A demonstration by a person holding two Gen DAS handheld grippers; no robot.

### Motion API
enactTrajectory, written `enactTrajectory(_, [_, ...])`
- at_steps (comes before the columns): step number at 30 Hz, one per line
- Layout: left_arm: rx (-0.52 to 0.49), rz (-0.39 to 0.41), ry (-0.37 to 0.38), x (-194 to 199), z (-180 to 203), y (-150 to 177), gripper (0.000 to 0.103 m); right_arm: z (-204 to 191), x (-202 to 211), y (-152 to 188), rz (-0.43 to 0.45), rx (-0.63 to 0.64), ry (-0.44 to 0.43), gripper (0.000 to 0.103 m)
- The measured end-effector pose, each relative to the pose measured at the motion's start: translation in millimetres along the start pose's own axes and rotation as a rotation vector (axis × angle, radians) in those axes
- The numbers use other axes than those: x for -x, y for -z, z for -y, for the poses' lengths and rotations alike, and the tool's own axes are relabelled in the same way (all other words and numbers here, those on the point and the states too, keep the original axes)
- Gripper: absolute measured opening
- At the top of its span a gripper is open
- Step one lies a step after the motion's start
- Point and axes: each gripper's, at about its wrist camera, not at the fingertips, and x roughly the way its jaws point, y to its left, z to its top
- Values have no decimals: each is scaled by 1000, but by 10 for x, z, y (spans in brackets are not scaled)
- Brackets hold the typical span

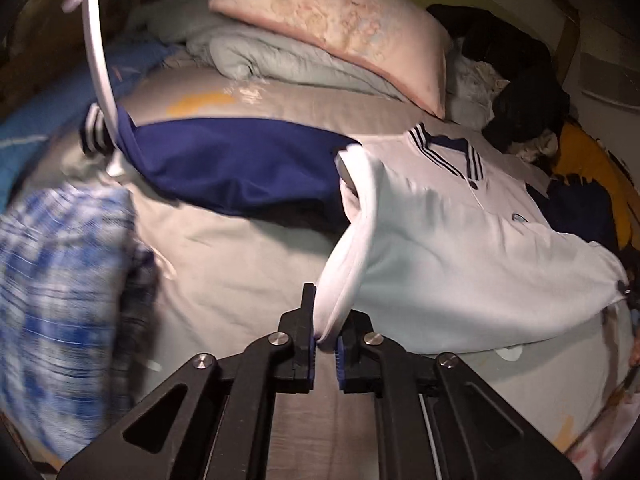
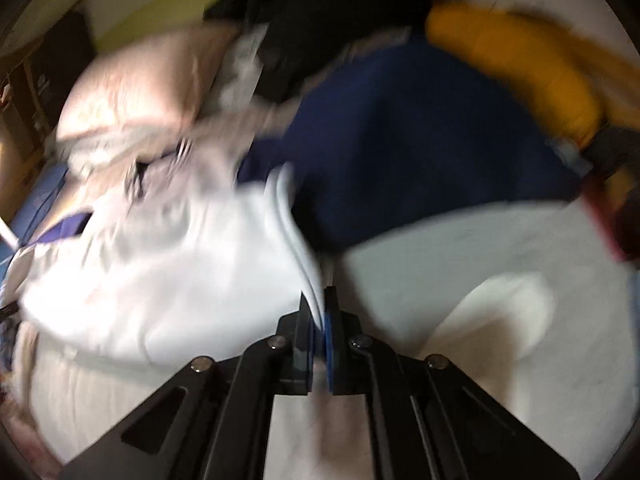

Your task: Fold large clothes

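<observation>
Bedding in pale beige covers the bed (image 1: 248,264) on which one shirt (image 1: 472,248) lies, white with blue sleeves and a striped collar (image 1: 448,148). Its body spreads across the right half of the bed in the left wrist view, collar toward the pillow, one blue sleeve (image 1: 240,164) stretched out to the left with a striped cuff at its end.

Two grippers hold it. The left gripper (image 1: 326,342) has its jaws nearly closed, pinching a bunched white edge of the shirt and lifting it off the sheet. The right gripper (image 2: 320,320) is likewise closed tight on a white fold of the shirt (image 2: 168,264), though that view is badly blurred.

Around the shirt: one pink pillow (image 1: 336,28) rests on a grey quilt (image 1: 272,60) at the head of the bed. One blue checked cloth (image 1: 64,288), blurred, lies at the left, just beside the sleeve. A black heap (image 1: 516,92) and an orange cloth (image 1: 592,168) crowd the right edge, touching the shirt's shoulder. A white strap (image 1: 100,64) hangs down in front of the blue cuff.
</observation>
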Motion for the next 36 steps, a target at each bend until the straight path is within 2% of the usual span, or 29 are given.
enactTrajectory(2, [-14,-32,-36,-76,-1,3,8,56,6,-16,-22,-16,-11,3])
enactTrajectory(5, [-40,-109,-87,-293,51,103,8,52,-251,67,-138,3,44,3])
enactTrajectory(7, [-61,-96,-98,-298,112,134,10,25,-351,111,-170,16,64,3])
enactTrajectory(10, [-39,-13,-83,-84,134,112,13,-25,-227,63,-110,46,66,5])
enactTrajectory(13, [-47,51,-64,78,156,53,17,-54,-66,8,-40,50,54,10])
enactTrajectory(15, [-79,81,-71,135,214,24,19,-83,-17,-8,-15,50,44,20])
enactTrajectory(16, [-93,93,-69,159,250,18,19,-103,19,-15,2,55,39,30])
enactTrajectory(17, [-100,100,-61,172,281,-3,20,-132,44,-24,16,64,36,36])
enactTrajectory(18, [-110,108,-46,194,321,-3,21,-168,63,-30,27,73,36,36])
enactTrajectory(19, [-117,114,-35,196,332,-16,25,-208,88,-42,41,83,36,38])
enactTrajectory(21, [-146,135,-24,234,429,-17,34,-242,144,-52,69,92,26,54])
enactTrajectory(22, [-162,149,-32,258,477,-17,42,-258,171,-55,85,94,19,67])
enactTrajectory(23, [-176,167,-48,284,522,-11,49,-280,178,-70,100,97,15,75])
enactTrajectory(24, [-188,193,-80,311,565,-9,50,-287,200,-72,115,98,15,78])
enactTrajectory(26, [-203,242,-128,359,614,-16,61,-303,221,-81,133,96,14,95])
enactTrajectory(32, [-167,313,-69,475,616,-84,97,-276,228,-109,145,66,-5,103])
enactTrajectory(34, [-174,330,-76,491,645,-89,103,-260,221,-122,145,56,-4,103])
enactTrajectory(36, [-190,341,-84,501,676,-92,103,-247,223,-134,146,51,-10,103])
